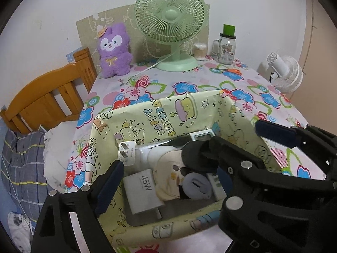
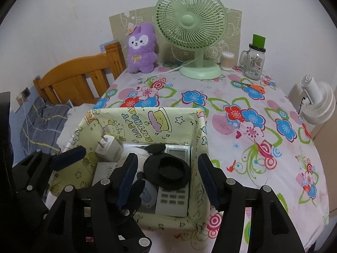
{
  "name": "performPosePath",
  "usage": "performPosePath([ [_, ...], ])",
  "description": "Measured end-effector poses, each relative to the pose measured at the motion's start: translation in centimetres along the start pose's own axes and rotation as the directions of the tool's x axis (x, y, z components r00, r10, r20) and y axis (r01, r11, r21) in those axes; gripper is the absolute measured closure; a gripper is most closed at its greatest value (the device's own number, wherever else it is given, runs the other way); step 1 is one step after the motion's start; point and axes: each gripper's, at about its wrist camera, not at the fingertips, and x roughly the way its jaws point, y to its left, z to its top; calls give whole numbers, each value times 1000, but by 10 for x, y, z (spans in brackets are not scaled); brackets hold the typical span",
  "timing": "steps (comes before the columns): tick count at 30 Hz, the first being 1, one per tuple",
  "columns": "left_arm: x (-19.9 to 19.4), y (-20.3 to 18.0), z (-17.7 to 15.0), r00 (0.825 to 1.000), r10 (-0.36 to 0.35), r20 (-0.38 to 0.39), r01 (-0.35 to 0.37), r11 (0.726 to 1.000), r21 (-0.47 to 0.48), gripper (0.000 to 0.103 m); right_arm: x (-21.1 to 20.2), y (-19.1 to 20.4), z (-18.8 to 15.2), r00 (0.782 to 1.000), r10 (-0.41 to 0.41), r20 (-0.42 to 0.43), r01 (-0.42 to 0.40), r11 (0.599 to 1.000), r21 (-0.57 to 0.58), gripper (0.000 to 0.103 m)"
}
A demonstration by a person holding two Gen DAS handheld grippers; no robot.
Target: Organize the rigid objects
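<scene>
Box (image 2: 195, 113) contents overlapping, remote (image 2: 172, 200) half-hidden

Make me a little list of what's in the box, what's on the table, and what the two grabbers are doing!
box: yellow birthday-paper box at the table's near edge
in box: 45W charger, white plug adapter, remote control, black ring lying on the remote
left gripper: open, over the box, empty
right gripper: open, straddling the ring, pads not touching it
table back: green fan, purple plush, glass jar, cotton swabs
loose: orange scissors
</scene>
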Motion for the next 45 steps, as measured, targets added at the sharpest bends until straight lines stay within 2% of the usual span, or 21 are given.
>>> performPosePath([
  [1, -2, -2, 0, 1000, 4, 4, -4, 1000, 3, 10, -2, 0, -1, 1000, -15, 3, 14, 1000, 3, 26],
  [3, -7, -5, -1, 1000, -1, 16, 1, 1000, 8, 9, -8, -3, -3, 999, -40, 20, 40, 999, 14, 23],
  [9, -17, -16, -2, 999, -8, 37, 7, 1000, 20, 8, -23, -12, -7, 999, -40, 38, 38, 999, 38, 22],
  [19, -33, -38, -5, 997, -27, 77, 23, 999, 48, 3, -48, -30, -18, 995, -81, 53, 77, 994, 78, 15],
  [28, -47, -53, -5, 994, -41, 102, 35, 998, 52, 0, -70, -46, -26, 992, -107, 68, 98, 989, 113, 13],
  [34, -55, -63, -6, 993, -54, 109, 49, 998, 51, 0, -84, -57, -30, 985, -152, 76, 143, 982, 122, 11],
  [39, -65, -71, -6, 990, -61, 126, 55, 997, 48, 0, -100, -69, -36, 982, -163, 98, 148, 978, 145, 8],
  [45, -77, -77, -7, 987, -60, 152, 56, 998, 35, 0, -121, -80, -42, 969, -205, 134, 184, 971, 153, 5],
])
